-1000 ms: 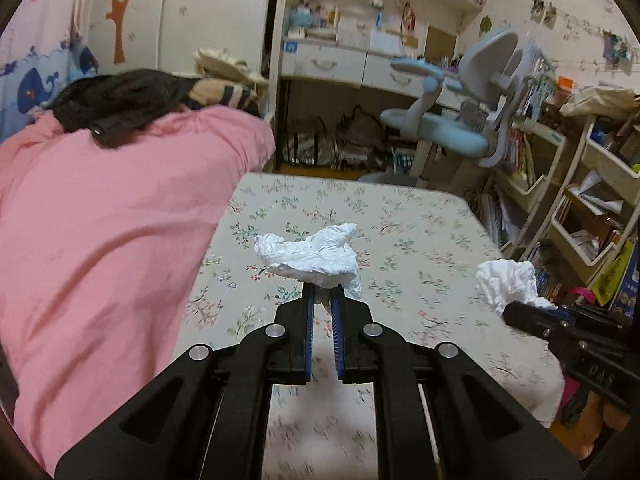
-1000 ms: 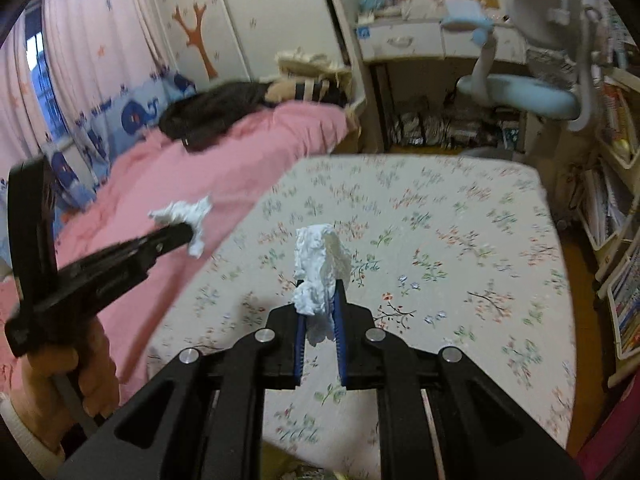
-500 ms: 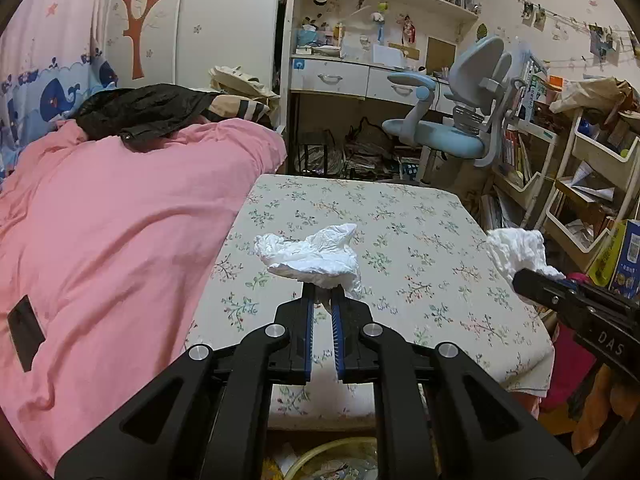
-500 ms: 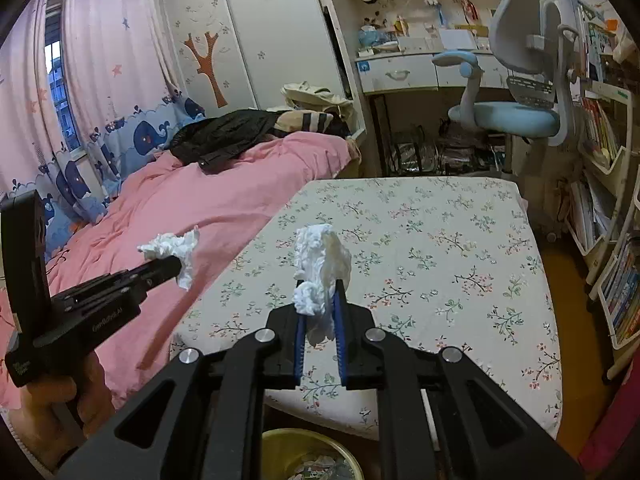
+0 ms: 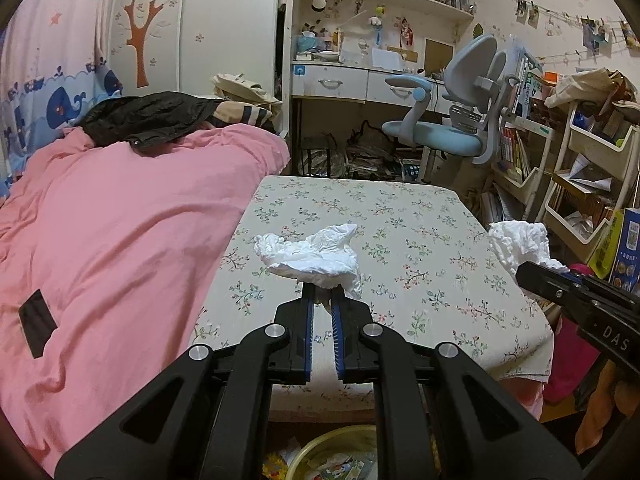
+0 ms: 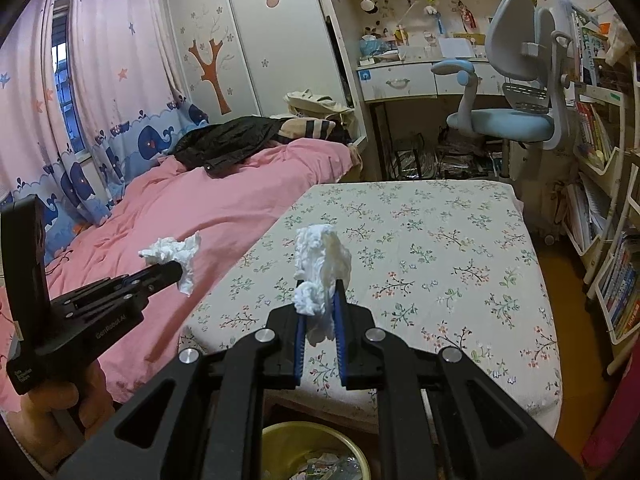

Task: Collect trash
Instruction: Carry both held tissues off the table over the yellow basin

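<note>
My left gripper is shut on a crumpled white tissue, held above the near part of the floral mattress. My right gripper is shut on a second white tissue wad. Each view also shows the other gripper from the side: the right gripper with its tissue at the right edge, the left gripper with its tissue at the left. A yellow bin with scraps inside sits on the floor under both grippers, just off the mattress's near edge, and the bin also shows at the bottom of the left wrist view.
A pink duvet with a black jacket covers the bed's left side. A blue desk chair and desk stand beyond the mattress. Crowded white shelves line the right wall. A hand grips the left tool.
Both grippers have drawn back toward the mattress's near edge with their tissues still clamped. The yellow bin has come into view below them.
</note>
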